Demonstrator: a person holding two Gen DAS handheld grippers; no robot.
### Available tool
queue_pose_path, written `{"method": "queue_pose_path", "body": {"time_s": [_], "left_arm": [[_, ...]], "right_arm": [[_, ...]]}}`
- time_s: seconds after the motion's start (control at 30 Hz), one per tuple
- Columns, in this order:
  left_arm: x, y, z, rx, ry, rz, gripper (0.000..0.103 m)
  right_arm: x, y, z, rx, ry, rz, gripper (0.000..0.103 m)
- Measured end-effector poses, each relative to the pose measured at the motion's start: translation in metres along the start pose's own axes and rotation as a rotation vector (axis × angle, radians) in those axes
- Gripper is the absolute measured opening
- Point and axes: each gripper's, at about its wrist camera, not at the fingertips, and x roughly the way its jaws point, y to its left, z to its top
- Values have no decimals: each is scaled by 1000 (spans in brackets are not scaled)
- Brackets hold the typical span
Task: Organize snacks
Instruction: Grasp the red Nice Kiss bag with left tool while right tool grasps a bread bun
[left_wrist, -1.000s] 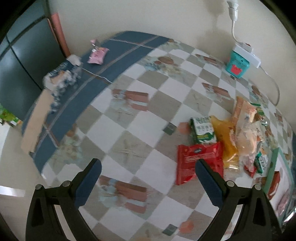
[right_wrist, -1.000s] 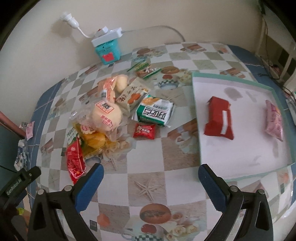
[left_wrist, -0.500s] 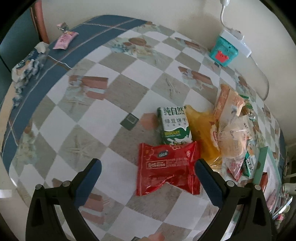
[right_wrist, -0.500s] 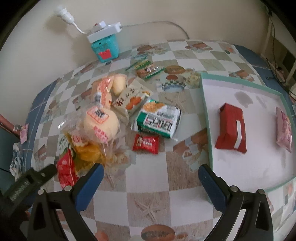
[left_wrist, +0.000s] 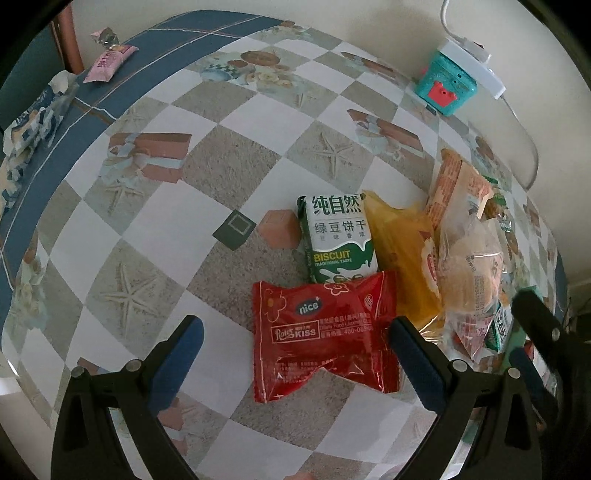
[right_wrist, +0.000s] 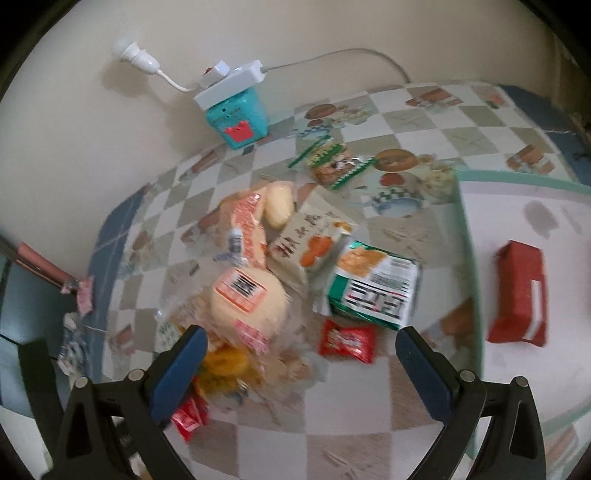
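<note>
We are reading "nice", "KISS" and "400-" on the red packet (left_wrist: 325, 328) lying between the spread jaws in the left wrist view. Just beyond it, past the jaw tips, we are making out "纯自然", "绿豆饼干", "BISCUIT" and "TRADITIONAL TASTE" on the green and white biscuit pack (left_wrist: 338, 240). In the right wrist view, we are seeing print on the bun's orange label (right_wrist: 242, 288) and the other wrappers ahead of the jaws, but blur is keeping it unreadable.

Each hand-held gripper (left_wrist: 295, 350) (right_wrist: 301, 360) has black angular arms, silver screws and blue padded fingers (left_wrist: 415, 363).
</note>
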Motion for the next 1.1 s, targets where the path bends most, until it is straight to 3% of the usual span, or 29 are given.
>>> {"method": "queue_pose_path", "body": {"time_s": [0.47,0.83,0.9,1.0,1.03,1.1], "left_arm": [[4,-1,-1,-2,18,-7,100],[4,-4,-3,3,18,-23,93],[5,-5,-3,-1,23,-47,82],[5,-7,-3,3,21,-51,79],[4,-8,-4,6,18,-50,78],[4,-8,-4,5,18,-53,74]], "right_arm": [[38,27,4,-71,44,93,103],[37,16,6,-29,40,118,67],[37,14,6,-31,39,116,61],[36,13,5,-31,43,120,56],[36,13,5,-30,44,126,50],[35,12,5,-31,46,122,50]]}}
